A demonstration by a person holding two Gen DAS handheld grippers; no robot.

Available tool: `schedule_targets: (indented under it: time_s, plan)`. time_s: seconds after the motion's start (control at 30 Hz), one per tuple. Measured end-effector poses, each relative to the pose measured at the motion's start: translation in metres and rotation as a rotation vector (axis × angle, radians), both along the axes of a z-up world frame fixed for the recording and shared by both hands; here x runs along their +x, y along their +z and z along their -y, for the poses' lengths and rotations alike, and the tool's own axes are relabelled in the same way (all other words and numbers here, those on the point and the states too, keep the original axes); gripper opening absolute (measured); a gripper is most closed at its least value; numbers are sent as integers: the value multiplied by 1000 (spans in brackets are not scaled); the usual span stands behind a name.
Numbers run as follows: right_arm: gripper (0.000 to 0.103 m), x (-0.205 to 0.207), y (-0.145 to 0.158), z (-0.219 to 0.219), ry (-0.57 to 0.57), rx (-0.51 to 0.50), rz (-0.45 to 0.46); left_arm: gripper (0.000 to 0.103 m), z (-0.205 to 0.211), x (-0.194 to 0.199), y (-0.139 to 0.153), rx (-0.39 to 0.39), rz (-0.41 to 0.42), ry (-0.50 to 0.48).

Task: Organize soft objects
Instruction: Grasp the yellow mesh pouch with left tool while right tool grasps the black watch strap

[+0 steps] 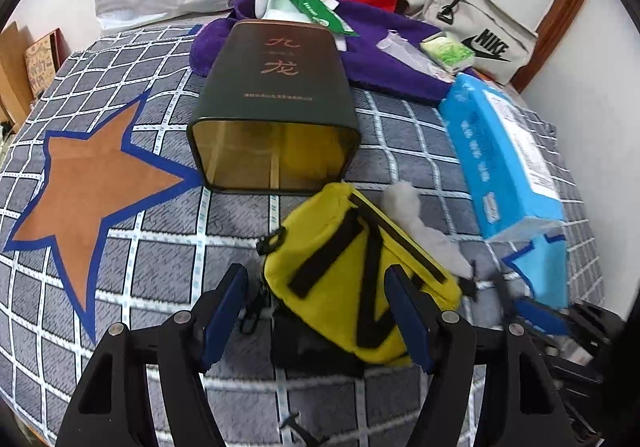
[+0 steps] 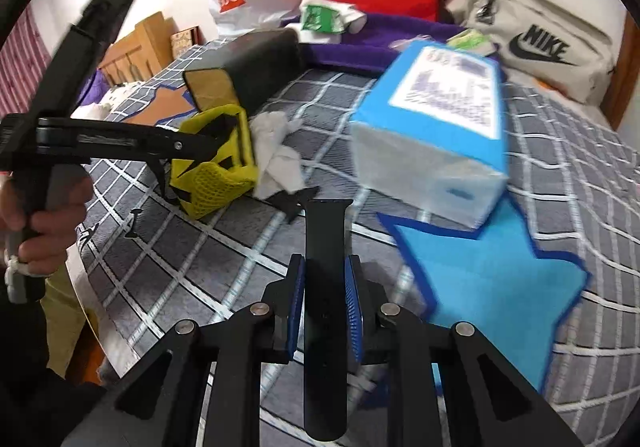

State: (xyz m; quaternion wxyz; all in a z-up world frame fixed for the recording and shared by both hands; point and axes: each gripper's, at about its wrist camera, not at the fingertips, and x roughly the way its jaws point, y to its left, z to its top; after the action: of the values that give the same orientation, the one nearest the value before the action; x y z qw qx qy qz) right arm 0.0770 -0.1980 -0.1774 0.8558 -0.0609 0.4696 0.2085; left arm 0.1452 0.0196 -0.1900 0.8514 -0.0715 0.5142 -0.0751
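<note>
Tongs (image 1: 316, 317) astride yellow pouch (image 1: 352, 267), tin (image 1: 276, 115) beyond

Left gripper (image 1: 320, 311): I'm seeing black linkage arms, dark blue pads, 2 silver pivot screws.
Right gripper (image 2: 325, 307): I'm seeing black arms, ribbed blue pads, 4 silver screws.
Sleeve (image 2: 24, 359): showing black.

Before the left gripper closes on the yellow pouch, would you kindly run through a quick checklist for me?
1. Left gripper jaws open: ok.
2. Yellow pouch between the jaws: ok.
3. Pads touching the pouch: cannot tell.
4. Right gripper secure on the black strap: ok.
5. Dark tin lying with its mouth facing the pouch: ok.
6. White tissue clear of the pouch: not ok, it touches it.
</note>
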Motion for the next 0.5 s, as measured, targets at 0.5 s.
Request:
schedule_targets:
  time_s: [0.5]
  plan:
    - [20, 12, -6, 14, -56, -27, -20, 28, -12, 7, 6, -6, 63, -22]
